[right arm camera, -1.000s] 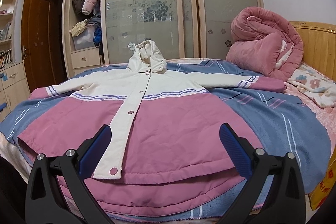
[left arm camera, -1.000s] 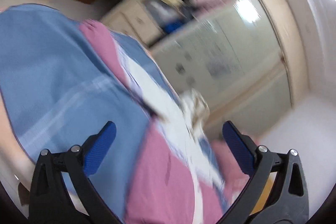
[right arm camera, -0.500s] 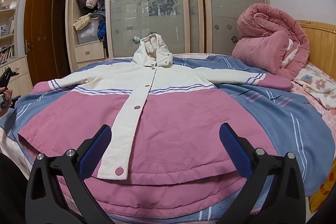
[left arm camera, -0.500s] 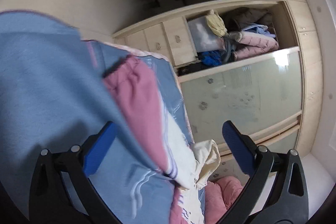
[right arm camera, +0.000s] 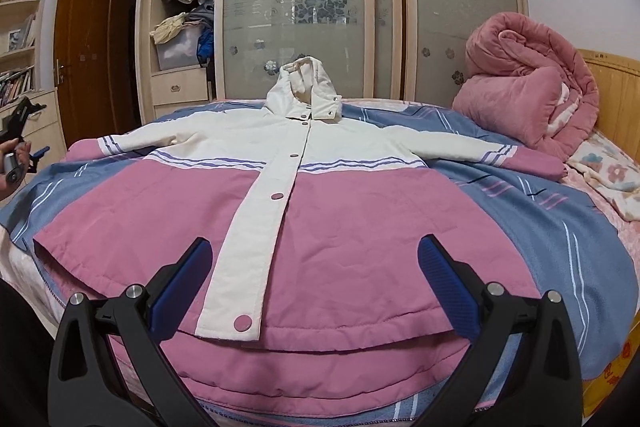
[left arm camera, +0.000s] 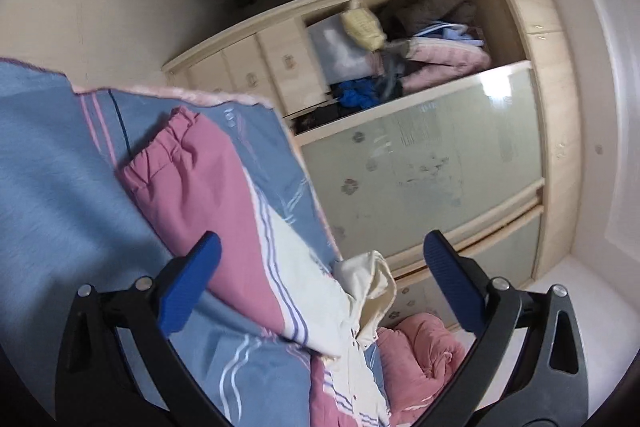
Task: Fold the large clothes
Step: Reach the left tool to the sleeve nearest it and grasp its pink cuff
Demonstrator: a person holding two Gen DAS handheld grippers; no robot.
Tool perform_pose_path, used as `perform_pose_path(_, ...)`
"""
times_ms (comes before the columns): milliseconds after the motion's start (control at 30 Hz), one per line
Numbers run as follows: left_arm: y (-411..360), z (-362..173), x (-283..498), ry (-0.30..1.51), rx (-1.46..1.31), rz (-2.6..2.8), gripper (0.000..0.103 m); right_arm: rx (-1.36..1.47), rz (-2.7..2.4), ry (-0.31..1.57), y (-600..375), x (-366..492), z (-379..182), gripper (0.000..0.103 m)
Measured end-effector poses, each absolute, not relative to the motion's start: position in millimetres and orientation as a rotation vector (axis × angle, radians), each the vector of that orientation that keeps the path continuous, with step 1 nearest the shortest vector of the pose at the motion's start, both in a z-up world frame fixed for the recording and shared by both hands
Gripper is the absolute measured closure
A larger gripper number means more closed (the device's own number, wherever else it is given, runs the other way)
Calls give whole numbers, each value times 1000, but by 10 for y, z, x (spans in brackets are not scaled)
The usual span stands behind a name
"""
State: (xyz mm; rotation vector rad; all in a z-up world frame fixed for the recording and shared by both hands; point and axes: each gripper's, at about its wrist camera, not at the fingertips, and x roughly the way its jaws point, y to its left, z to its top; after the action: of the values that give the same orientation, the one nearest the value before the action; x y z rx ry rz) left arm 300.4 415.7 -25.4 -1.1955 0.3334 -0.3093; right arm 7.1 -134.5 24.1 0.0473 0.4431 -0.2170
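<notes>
A large pink and white hooded jacket (right arm camera: 340, 211) lies flat, front up and snapped closed, on a blue striped blanket (right arm camera: 560, 227) on the bed, sleeves spread to both sides. My right gripper (right arm camera: 314, 283) is open and empty, just above the jacket's bottom hem. My left gripper (left arm camera: 320, 287) is open and empty, tilted, hovering over the jacket's left sleeve (left arm camera: 208, 179) near its pink cuff. The left gripper also shows at the far left of the right wrist view (right arm camera: 18, 147), held in a hand.
A rolled pink quilt (right arm camera: 528, 83) sits at the bed's right by the wooden headboard (right arm camera: 616, 95). A wardrobe with frosted sliding doors (right arm camera: 320, 7) and an open shelf of clothes (right arm camera: 188, 7) stands behind the bed. A brown door (right arm camera: 88, 55) is at the left.
My left gripper has swung from a blurred view over the jacket to the left sleeve cuff and steadied there. My right gripper has moved slightly forward toward the hem.
</notes>
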Motion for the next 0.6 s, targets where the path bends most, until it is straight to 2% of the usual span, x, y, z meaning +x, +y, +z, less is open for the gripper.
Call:
perform_pose_path(200, 4000, -579, 3413, 507, -1246, -253, 2, 38, -220, 454, -1325, 133, 220, 1)
perform_pose_path(400, 3937, -649, 3379, 544, -1177, -218, 2, 35, -213, 459, -1301, 160, 208, 1)
perform_pose_path(600, 4066, -736, 3523, 611, -1300, -102, 2, 42, -214, 459, -1306, 172, 201, 1)
